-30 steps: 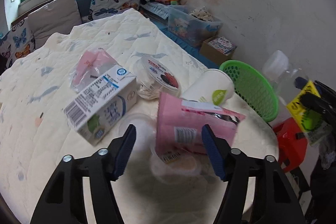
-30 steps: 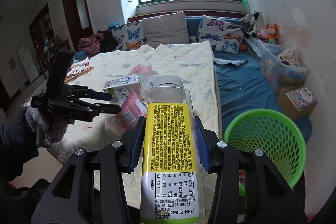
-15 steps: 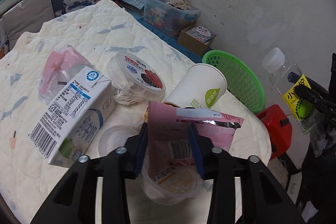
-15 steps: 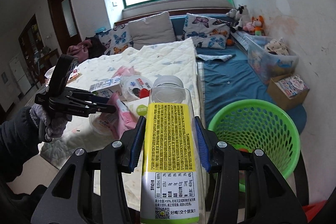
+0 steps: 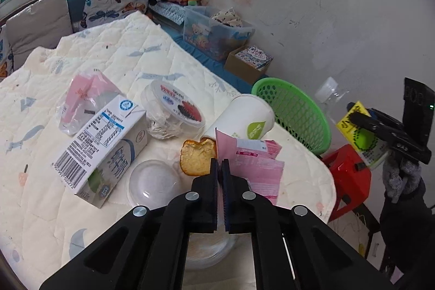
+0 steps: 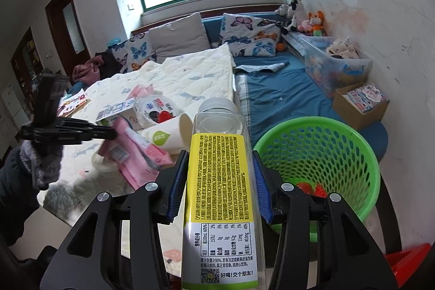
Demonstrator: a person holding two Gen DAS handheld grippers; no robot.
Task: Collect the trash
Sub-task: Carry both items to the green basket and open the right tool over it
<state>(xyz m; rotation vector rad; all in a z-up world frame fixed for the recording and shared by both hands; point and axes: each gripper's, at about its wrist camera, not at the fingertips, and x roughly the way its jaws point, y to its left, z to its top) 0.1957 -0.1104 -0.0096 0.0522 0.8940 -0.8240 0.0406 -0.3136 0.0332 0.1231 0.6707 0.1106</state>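
My left gripper (image 5: 220, 167) is shut on a pink snack wrapper (image 5: 252, 162), held just above the quilt's corner; it also shows in the right wrist view (image 6: 136, 154). My right gripper (image 6: 220, 170) is shut on a clear plastic bottle (image 6: 220, 181) with a yellow label, held left of the green basket (image 6: 339, 148). The basket (image 5: 296, 110) stands beside the bed and holds a few red items. A milk carton (image 5: 106, 148), a white paper cup (image 5: 244, 118), a lidded tub (image 5: 176, 108), a piece of bread (image 5: 195, 159) and a clear lid (image 5: 155, 181) lie on the quilt.
A pink-and-clear bag (image 5: 84, 99) lies behind the carton. A red stool (image 5: 350, 175) stands under the basket. A clear storage bin (image 6: 334, 61) and a cardboard box (image 6: 361, 102) sit by the wall. Cushions (image 6: 179, 34) line the back.
My left gripper has closed from wide open onto the pink wrapper and lifted it, baring the bread. My right gripper with the bottle has moved closer to the basket.
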